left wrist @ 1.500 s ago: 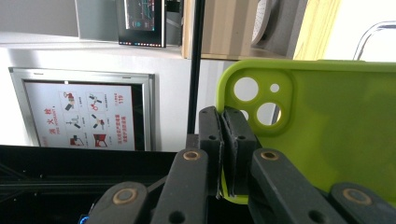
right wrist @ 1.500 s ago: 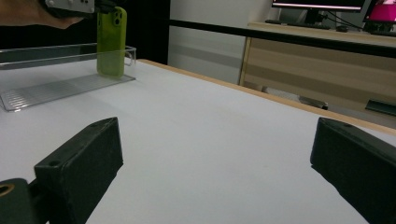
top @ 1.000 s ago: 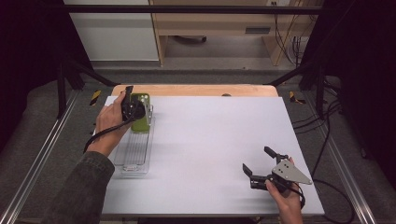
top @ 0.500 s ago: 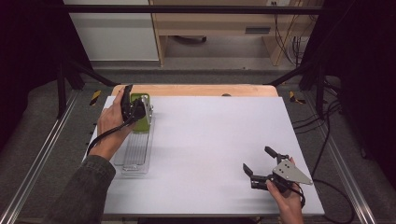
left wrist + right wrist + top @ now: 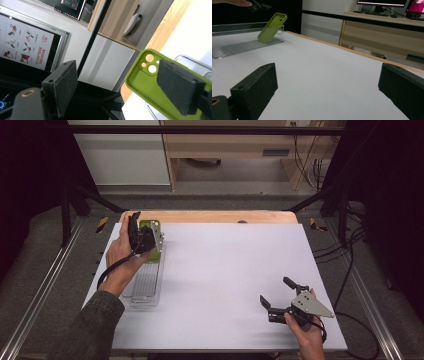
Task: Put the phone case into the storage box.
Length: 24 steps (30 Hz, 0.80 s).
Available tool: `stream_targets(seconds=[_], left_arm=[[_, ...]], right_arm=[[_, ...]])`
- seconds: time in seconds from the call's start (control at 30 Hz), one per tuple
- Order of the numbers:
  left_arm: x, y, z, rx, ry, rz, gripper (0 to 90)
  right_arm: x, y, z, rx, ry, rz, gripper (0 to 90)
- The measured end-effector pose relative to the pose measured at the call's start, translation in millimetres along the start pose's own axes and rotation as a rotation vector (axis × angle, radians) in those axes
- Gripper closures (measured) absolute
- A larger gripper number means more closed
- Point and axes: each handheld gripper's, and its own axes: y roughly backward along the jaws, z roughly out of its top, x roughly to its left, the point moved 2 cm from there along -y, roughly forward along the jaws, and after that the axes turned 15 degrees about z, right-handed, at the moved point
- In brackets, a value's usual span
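At the far left corner of the surface (image 5: pixel 225 270), the green phone case (image 5: pixel 272 27) leans tilted against the end wall of the clear tray (image 5: pixel 145 290), its long axis slanting up with the camera cutouts on top. The left tool (image 5: pixel 137 232), jaws apart, sits right beside it, one pad in front of the case. The right tool (image 5: pixel 277 292), also spread and empty, rests well apart.

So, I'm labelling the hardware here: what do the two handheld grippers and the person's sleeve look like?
Both are black. The left gripper has dark grey padded jaws and a black cable; the right gripper carries a grey three-cornered plate. The left forearm wears a dark olive-grey sleeve.
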Motion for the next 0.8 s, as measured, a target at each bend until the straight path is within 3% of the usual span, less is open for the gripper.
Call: stream_targets(seconds=[0.1, 0.67, 0.73, 0.8], left_arm=[[-2.1, 1.6, 0.6, 0.017, 0.026, -0.026, 13.4], [-7.5, 10.4, -1.8, 0.054, 0.083, -0.134, 7.7], [-8.4, 11.4, -1.4, 0.055, 0.132, -0.150, 6.5], [-7.6, 12.3, -1.2, 0.057, 0.146, -0.166, 6.0]], right_arm=[[-0.2, 0.3, 0.1, -0.001, -0.001, -0.003, 2.5], [-0.4, 1.5, 0.9, -0.007, -0.001, -0.004, 2.4], [-0.3, 1.4, 0.9, -0.006, 0.000, -0.004, 2.4], [-0.2, 1.4, 0.8, -0.006, 0.000, -0.003, 2.4]])
